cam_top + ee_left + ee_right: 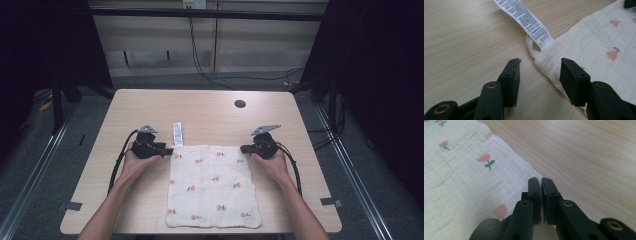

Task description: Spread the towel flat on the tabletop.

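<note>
High view: cloth (212, 186) flat on table (150, 107), near edge; left gripper (169, 150) and right gripper (244, 148) at its far corners, likely for lifting or folding.

Left gripper view: jaws apart, straddling corner beside label (526, 17), nothing clamped.

Right gripper view: jaws clenched at cloth's corner; fabric between pads not discernible.

Light wooden table (150, 107), rounded corners, 1 dark round hole (240, 104) near the far edge. A cream cloth (212, 187) with small pink flowers lies flat on it, its white label (177, 134) stretched across the wood.
</note>
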Motion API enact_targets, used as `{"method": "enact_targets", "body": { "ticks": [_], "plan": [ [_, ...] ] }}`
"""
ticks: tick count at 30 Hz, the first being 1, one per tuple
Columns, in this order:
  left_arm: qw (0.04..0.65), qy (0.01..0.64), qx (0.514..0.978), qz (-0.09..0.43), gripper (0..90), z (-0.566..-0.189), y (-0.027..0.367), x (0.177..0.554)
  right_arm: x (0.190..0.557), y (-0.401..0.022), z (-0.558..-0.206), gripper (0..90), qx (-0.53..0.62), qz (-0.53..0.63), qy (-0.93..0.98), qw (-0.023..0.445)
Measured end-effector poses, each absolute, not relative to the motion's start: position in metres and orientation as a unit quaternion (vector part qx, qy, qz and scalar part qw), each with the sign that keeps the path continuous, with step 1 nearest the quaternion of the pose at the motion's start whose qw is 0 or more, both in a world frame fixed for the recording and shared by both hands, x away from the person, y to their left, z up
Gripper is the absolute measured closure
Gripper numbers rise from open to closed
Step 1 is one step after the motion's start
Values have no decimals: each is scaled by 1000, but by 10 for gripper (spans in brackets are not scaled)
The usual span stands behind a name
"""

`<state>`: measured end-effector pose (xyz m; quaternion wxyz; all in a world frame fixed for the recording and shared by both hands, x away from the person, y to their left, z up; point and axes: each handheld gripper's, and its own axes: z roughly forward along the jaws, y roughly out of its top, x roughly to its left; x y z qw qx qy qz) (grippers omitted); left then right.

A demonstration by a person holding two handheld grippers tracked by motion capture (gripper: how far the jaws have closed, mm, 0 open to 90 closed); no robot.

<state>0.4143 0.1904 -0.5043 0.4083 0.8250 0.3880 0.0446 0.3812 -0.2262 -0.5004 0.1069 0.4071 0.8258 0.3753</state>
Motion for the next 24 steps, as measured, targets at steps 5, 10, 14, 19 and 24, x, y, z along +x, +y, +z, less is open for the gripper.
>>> {"method": "enact_targets", "body": {
  "ticks": [5,10,14,19,24],
  "plan": [
    [399,373,836,55,494,-504,179,412,380,-223,-494,860,403,384,824,105],
    [392,337,854,50,733,-504,179,409,380,-225,-492,860,410,394,816,101],
    [402,325,855,40,868,-504,176,409,380,-226,-492,861,410,396,816,98],
    [423,333,842,25,883,-503,185,413,382,-227,-489,865,408,410,810,91],
    [454,338,824,18,887,-494,194,415,382,-230,-485,866,407,420,806,92]
  ]
}}
